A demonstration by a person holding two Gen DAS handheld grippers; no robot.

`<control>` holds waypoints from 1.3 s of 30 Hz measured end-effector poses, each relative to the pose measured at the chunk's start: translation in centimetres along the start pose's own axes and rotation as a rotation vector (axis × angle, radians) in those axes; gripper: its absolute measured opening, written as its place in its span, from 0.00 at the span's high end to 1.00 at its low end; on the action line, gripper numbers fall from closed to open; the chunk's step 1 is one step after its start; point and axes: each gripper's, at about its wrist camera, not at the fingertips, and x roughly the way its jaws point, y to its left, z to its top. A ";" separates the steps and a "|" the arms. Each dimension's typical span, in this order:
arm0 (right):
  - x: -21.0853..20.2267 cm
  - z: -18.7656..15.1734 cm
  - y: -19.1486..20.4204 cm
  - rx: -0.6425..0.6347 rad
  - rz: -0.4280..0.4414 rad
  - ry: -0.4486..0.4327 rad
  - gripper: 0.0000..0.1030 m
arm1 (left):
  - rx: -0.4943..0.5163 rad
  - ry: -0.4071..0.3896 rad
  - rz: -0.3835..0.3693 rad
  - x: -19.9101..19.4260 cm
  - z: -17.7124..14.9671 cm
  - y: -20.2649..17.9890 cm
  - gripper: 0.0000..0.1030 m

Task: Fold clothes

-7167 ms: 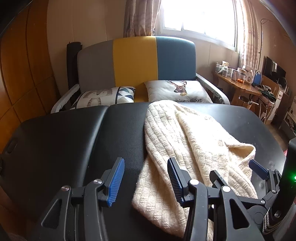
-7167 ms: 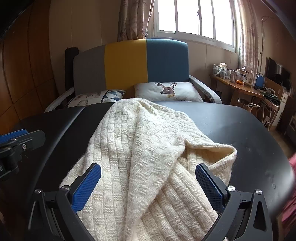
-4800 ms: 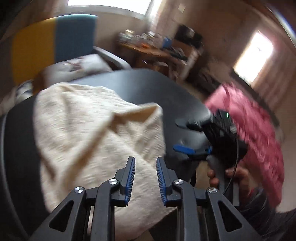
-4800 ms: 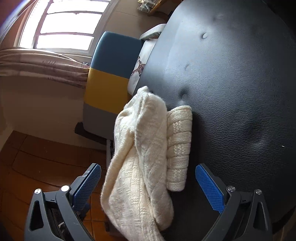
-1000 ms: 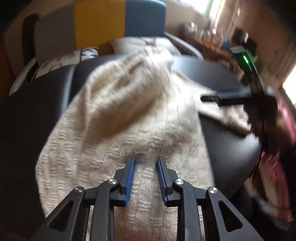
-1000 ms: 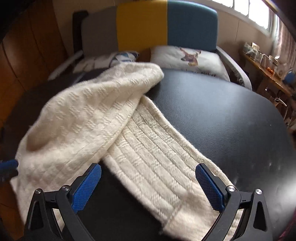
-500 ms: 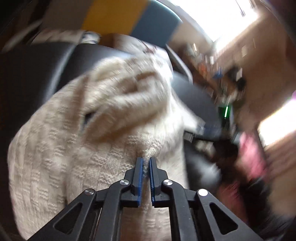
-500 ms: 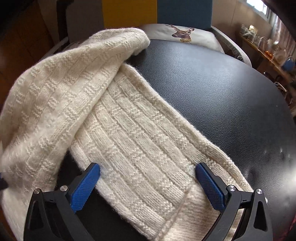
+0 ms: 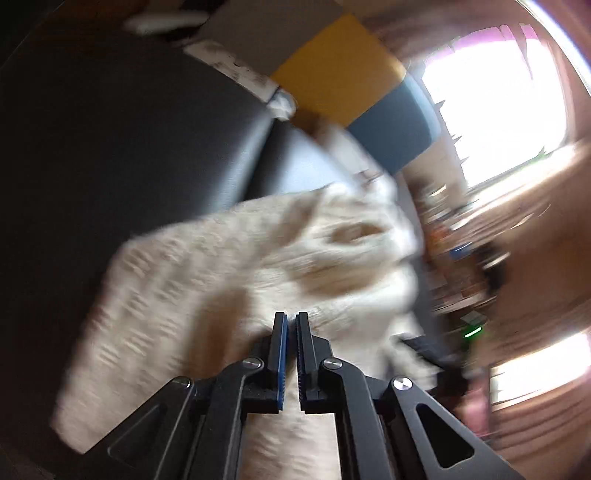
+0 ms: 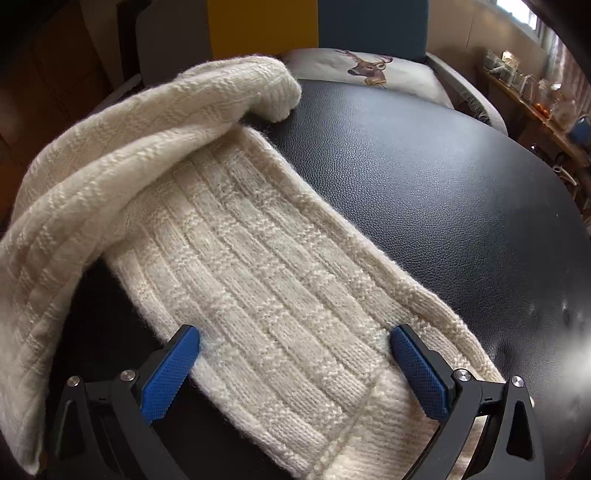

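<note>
Two grippers are counted, each with two blue ribbed pads on black arms. One cream knitted sweater [image 10: 258, 280] is seen, lying on one black padded leather-look table [image 10: 424, 177].

Nearest in the right wrist view, the right gripper [image 10: 295, 365] is held steeply downward with its jaws spread wide. One long flat sleeve of the sweater is straddled by the pads, each pad just at or beside a sleeve edge; nothing is pinched. A ribbed cuff seam is crossed just below the pads. The sleeve runs away toward the upper left, where the bulk of the garment is heaped in a raised fold along the table's left edge.

In the left wrist view, heavily blurred, the left gripper [image 9: 291, 332] is seen nearly closed, a fold of the sweater [image 9: 207, 266] nipped between its pads, which have just been closing. The fabric is pulled up toward them.

To the right of the sleeve a broad bare stretch of table is left free, as far as its curved far rim.

Beyond the table, one armchair with grey, yellow and blue back panels [image 10: 258, 33] is noted, and on it one pale cushion printed with a deer head [image 10: 369, 68]. At far right, one cluttered wooden desk [image 10: 532, 99].
</note>
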 end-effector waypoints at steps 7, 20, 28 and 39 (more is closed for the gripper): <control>-5.3 -2.3 1.2 0.069 0.251 -0.129 0.00 | 0.151 -0.134 0.040 -4.3 1.4 -3.6 1.00; -2.3 -1.7 3.9 0.059 0.199 -0.060 0.00 | 0.457 0.005 0.406 0.8 3.0 -5.5 0.78; -2.2 -2.8 4.9 0.000 0.151 -0.081 0.00 | 0.570 0.110 0.431 7.8 5.7 -8.9 0.73; -1.2 -2.8 4.6 -0.034 0.158 -0.103 0.00 | 0.700 0.243 0.660 16.7 7.5 -8.9 0.72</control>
